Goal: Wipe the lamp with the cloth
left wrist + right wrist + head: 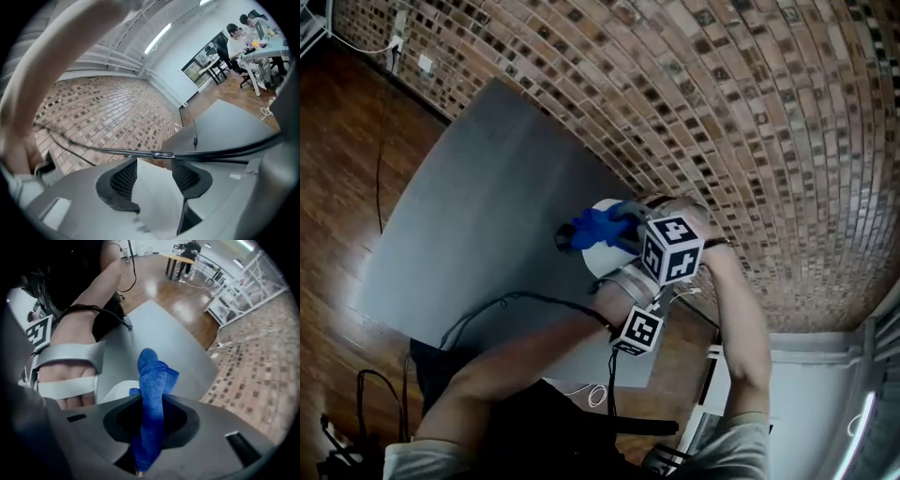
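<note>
At the left of the grey counter, the left hand-held gripper has its jaws fairly wide, and a white part of the lamp fills the gap, apparently clamped. The lamp stands by the counter edge along the brick wall. To its right, the right hand-held gripper is pinched tight on the blue cloth, whose free end sticks out past the jaws just above the lamp. To wipe well, hold the left grip steady and drag the loose cloth end, not the jaws, over the white surface. Only the head view shows both tools meeting at the lamp; only the left gripper view shows pads against lamp.
</note>
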### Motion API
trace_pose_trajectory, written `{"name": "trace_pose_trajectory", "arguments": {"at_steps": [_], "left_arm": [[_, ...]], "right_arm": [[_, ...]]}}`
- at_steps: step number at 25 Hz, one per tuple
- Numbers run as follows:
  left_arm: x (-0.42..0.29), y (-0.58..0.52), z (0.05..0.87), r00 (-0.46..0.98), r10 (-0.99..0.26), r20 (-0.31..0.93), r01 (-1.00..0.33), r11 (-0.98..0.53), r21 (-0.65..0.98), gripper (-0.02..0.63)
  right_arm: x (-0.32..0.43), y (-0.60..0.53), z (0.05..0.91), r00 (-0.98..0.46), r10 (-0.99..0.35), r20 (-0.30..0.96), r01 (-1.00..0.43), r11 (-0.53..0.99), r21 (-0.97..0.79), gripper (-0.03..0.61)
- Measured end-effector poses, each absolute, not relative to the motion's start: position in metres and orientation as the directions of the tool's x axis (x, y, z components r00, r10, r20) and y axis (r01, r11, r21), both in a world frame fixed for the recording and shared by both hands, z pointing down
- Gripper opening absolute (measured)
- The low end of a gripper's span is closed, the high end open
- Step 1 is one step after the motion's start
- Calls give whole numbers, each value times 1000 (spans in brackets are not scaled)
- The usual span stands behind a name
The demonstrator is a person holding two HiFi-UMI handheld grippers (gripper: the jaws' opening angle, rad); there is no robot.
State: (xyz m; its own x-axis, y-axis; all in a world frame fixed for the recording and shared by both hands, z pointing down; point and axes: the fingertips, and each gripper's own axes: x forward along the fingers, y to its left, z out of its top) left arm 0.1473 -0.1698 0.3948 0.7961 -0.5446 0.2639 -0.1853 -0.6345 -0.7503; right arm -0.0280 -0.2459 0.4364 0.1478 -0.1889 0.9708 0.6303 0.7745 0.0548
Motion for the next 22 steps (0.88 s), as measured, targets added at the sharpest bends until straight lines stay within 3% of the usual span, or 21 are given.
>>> {"name": "trace_pose_trajectory", "arguments": {"at_steps": [3,5,8,11,16,19,22], "left_arm": [[153,-164,396,797,-542,267,-178,-633,-753,239],[155,-161,397,797,-540,271,-169,-630,-758,239],[161,-156,399,804,-529,270,-153,-624,-766,239],[162,-153,400,812,-523,259,-151,-618,-771,239],[152,-166,396,814,-522,254,-172,-635,-753,239],[151,-169,393,821,-515,247,-177,-640,-748,239],[152,-166,394,827,-509,240,-173,-636,-752,239]], "right_arm": [[-35,-240,494,305,-40,952,607,779,-161,89],[-45,-250,532,320,-7,947,592,782,-194,87],[-67,-311,548,178,-193,965,571,819,58,89],[-72,-356,473,7,-282,959,405,878,255,89],[-41,-323,365,-60,21,998,226,974,-7,89],[-24,-297,404,39,165,986,243,955,-169,89],[-20,-310,477,127,141,982,260,951,-170,91]]}}
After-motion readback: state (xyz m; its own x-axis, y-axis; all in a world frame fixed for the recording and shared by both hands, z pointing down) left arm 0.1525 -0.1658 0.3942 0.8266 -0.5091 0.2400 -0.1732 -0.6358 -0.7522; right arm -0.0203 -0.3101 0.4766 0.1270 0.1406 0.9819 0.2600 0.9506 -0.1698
